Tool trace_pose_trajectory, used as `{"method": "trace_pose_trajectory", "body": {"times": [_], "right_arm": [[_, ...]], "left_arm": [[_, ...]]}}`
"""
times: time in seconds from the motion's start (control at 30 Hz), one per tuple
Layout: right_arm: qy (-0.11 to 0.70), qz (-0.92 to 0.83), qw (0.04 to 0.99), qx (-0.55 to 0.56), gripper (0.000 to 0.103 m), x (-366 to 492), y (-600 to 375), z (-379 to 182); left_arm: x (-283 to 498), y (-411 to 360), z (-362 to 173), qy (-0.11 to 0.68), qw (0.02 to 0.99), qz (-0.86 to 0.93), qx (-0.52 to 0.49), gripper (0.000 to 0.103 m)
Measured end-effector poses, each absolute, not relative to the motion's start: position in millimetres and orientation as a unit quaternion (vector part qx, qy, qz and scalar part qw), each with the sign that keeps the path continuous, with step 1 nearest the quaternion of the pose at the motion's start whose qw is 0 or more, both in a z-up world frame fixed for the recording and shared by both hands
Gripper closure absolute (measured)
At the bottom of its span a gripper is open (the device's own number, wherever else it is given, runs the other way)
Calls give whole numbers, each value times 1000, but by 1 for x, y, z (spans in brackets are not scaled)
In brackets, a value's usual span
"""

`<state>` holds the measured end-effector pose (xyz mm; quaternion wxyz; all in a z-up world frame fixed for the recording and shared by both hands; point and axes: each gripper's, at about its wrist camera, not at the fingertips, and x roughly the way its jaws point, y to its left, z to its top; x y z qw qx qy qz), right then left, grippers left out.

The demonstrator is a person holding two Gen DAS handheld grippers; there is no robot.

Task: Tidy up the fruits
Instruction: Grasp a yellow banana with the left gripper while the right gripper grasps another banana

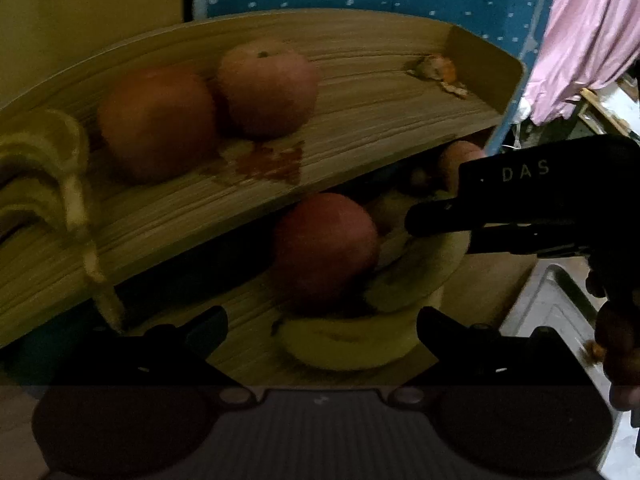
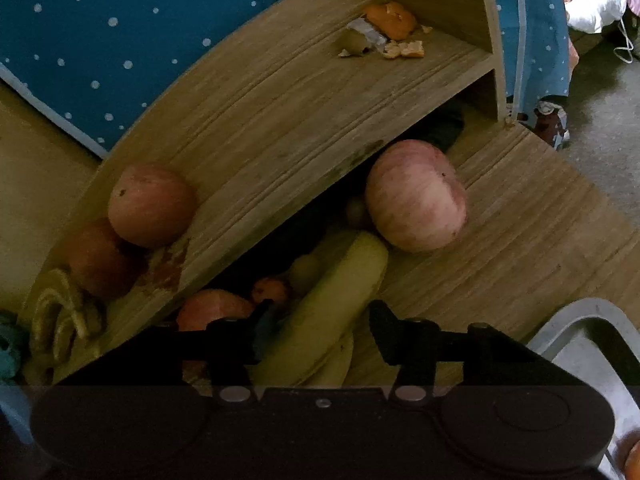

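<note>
While dim elsewhere, striped apple point(image 2: 416, 196).

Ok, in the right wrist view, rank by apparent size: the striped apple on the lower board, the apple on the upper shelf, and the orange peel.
1. Striped apple, largest.
2. Upper-shelf apple.
3. Orange peel, smallest, though farthest from the camera.

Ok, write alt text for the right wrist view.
The open right gripper straddles a yellow banana on the wooden desk, beside a pink-striped apple. Above, a wooden shelf holds two apples, banana peel and orange peel scraps.
</note>
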<state>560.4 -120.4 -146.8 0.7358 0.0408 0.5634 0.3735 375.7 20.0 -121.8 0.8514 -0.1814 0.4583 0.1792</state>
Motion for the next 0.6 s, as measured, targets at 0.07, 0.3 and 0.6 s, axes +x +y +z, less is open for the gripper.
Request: {"method": "trace_pose_trajectory", "body": {"times": [0.07, 0.3, 0.6], "right_arm": [[565, 377, 732, 49, 56, 561, -129, -145], [577, 378, 720, 77, 56, 561, -158, -146], [578, 342, 737, 77, 65, 571, -190, -154]], "left_arm": [[376, 16, -120, 457, 855, 167, -180, 1], [379, -1, -117, 460, 862, 119, -174, 1], [381, -13, -111, 469, 866, 123, -125, 1]]}}
